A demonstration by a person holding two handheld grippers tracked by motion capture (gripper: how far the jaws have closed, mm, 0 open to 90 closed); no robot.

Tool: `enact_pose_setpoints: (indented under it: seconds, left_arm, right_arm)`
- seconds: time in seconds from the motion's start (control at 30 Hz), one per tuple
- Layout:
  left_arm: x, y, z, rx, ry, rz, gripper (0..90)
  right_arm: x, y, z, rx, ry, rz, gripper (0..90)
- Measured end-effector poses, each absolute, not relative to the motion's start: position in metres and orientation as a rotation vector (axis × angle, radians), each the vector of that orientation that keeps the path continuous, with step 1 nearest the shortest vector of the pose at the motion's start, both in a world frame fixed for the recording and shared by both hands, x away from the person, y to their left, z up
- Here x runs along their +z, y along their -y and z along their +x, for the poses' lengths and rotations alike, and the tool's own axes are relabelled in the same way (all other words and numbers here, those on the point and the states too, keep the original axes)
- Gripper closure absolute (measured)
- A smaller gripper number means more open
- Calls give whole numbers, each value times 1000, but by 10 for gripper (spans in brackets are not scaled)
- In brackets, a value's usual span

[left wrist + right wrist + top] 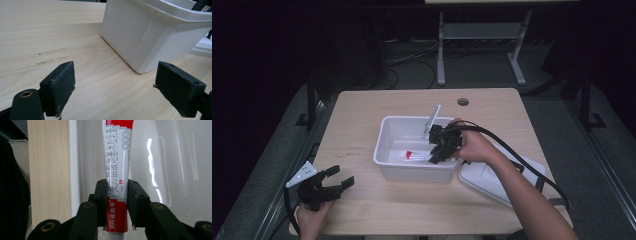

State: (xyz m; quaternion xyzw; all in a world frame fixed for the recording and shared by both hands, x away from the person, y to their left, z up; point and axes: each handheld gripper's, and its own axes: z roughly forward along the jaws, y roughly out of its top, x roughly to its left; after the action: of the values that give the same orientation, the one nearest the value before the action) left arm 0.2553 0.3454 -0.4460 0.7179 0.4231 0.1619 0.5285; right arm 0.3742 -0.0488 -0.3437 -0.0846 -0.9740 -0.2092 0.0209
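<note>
Two handheld grippers work at a pale wooden bench (362,210), and a white plastic bin (387,150) near its middle is the landmark for everything else. The right gripper (117,205) reaches down into the bin from the bin's right side. Its fingers (101,197) are clamped on a red and white ointment tube (117,157), squeezing it near the capped end, with the printed body stretching away over the bin's glossy floor. In the high view the tube (416,156) lies low inside the bin toward the near wall, close to the floor; whether it touches the floor cannot be told. A thin, pale stick-like item (431,121) leans against the bin's far rim. A white lid (492,180) rests flat on the bench just right of the bin. The left gripper (334,181) rests on the bench well to the left and nearer the person than the bin, its fingers (60,87) spread wide apart, holding nothing and facing the bin's outer corner.

Judging by this, the grasp on the tube is secure while the tube is inside the bin; either releasing it there or lifting it out is what remains. The lid is off.
</note>
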Motion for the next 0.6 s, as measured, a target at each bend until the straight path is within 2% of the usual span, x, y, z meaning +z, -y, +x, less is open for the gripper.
enact_pose_setpoints:
  seconds: [0.6]
  left_arm:
    - [-446, -346, 255, 387, -1013, 1712, 153]
  right_arm:
    - [-360, 41, 379, -588, 3006, -262, 710]
